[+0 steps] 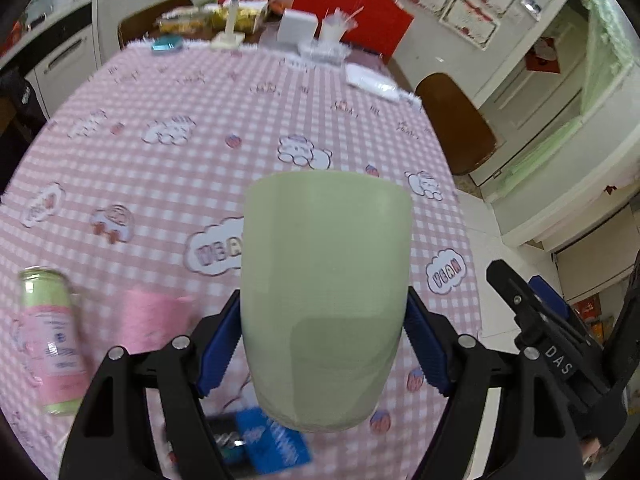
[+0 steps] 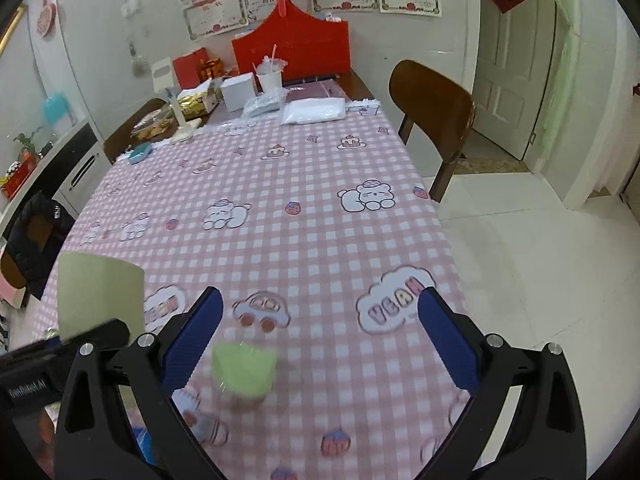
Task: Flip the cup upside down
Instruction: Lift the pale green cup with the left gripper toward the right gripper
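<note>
A pale green cup fills the middle of the left wrist view. My left gripper is shut on it, its blue pads pressing both sides, and holds it above the pink checked tablecloth. The wide end points away from me and the narrow base toward me. The cup also shows at the left edge of the right wrist view. My right gripper is open and empty above the tablecloth, to the right of the cup. The right gripper's body shows in the left wrist view.
A pink and green can lies on its side at the left. A pink object and a blue packet lie below the cup. A small green object sits under my right gripper. Boxes and clutter crowd the far end; a brown chair stands at right.
</note>
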Motion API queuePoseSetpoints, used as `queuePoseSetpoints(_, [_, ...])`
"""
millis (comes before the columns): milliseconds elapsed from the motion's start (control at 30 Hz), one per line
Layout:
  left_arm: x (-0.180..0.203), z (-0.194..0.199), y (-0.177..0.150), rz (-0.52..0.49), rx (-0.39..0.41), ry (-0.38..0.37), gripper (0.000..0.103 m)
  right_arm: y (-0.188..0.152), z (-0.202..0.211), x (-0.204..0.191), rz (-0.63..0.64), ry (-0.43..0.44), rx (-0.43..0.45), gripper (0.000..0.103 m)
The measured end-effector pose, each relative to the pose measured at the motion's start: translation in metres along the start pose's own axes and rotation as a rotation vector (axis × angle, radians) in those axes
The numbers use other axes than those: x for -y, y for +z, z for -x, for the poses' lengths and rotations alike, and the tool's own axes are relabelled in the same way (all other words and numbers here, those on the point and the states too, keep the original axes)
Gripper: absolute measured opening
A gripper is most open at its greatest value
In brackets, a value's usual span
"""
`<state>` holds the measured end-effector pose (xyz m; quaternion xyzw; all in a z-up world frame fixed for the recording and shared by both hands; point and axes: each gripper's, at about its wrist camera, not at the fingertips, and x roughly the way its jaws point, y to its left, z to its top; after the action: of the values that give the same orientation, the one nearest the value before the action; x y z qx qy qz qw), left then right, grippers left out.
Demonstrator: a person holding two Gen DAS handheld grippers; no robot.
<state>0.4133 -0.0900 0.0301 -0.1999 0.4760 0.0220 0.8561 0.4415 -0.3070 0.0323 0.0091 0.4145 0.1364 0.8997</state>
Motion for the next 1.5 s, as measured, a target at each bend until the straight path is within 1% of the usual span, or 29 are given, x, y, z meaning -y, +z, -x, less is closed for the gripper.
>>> queuePoseSetpoints(67, [-0.007,0.023,-0.008,-0.006,0.014,-0.017,0.076,-0.007,0.014,-0.006,0.004,0.040,-0.006,0.094])
queuePoseSetpoints(167, [-0.015,0.059,-0.023,-0.044,0.065,-0.011,0.076,-0.020,0.035,-0.020,0.013,0.033,-0.003,0.094])
queuePoseSetpoints(267, [-0.027,0.092,-0.039,-0.073,0.112,0.004,0.076,-0.037,0.061,-0.038,0.016,0.056,0.007,0.094])
queuePoseSetpoints(333, [-0.035,0.110,-0.050,-0.099,0.130,-0.002,0.076,-0.049,0.076,-0.051,0.017,0.070,0.017,0.094])
queuePoseSetpoints(400, [-0.044,0.125,-0.061,-0.115,0.134,-0.011,0.076,-0.063,0.092,-0.066,0.028,0.093,0.030,0.094])
queuePoseSetpoints(467, [-0.057,0.144,-0.075,-0.143,0.143,-0.022,0.076,-0.080,0.110,-0.083,0.028,0.099,0.048,0.094])
queuePoseSetpoints(533, [-0.067,0.159,-0.089,-0.168,0.157,-0.018,0.076,-0.093,0.125,-0.097,0.033,0.103,0.060,0.094])
queuePoseSetpoints(667, [-0.089,0.182,-0.115,-0.223,0.160,-0.035,0.076,-0.122,0.150,-0.128,0.044,0.084,0.089,0.094])
queuePoseSetpoints(733, [-0.103,0.189,-0.128,-0.254,0.151,-0.035,0.076,-0.135,0.156,-0.138,0.045,0.076,0.091,0.094])
queuePoseSetpoints(800, [-0.118,0.191,-0.140,-0.267,0.125,-0.057,0.076,-0.151,0.160,-0.146,0.033,0.081,0.090,0.094])
queuePoseSetpoints(867, [-0.134,0.190,-0.150,-0.263,0.091,-0.089,0.076,-0.167,0.156,-0.152,0.006,0.096,0.075,0.094])
queuePoseSetpoints(933, [-0.153,0.187,-0.162,-0.267,0.061,-0.103,0.076,-0.187,0.149,-0.160,-0.015,0.107,0.056,0.094])
queuePoseSetpoints(1067, [-0.185,0.178,-0.179,-0.250,0.044,-0.081,0.076,-0.223,0.138,-0.181,-0.039,0.104,0.027,0.094])
queuePoseSetpoints(1200, [-0.214,0.162,-0.191,-0.219,-0.006,-0.080,0.076,-0.246,0.129,-0.192,-0.113,0.139,0.010,0.094])
queuePoseSetpoints(1333, [-0.235,0.141,-0.201,-0.187,-0.057,-0.063,0.076,-0.263,0.119,-0.205,-0.125,0.124,0.006,0.094])
queuePoseSetpoints(1400, [-0.242,0.129,-0.205,-0.170,-0.097,-0.071,0.076,-0.268,0.113,-0.209,-0.133,0.124,-0.005,0.094])
queuePoseSetpoints(1500, [-0.249,0.115,-0.208,-0.161,-0.133,-0.073,0.076,-0.273,0.102,-0.209,-0.149,0.114,-0.021,0.094])
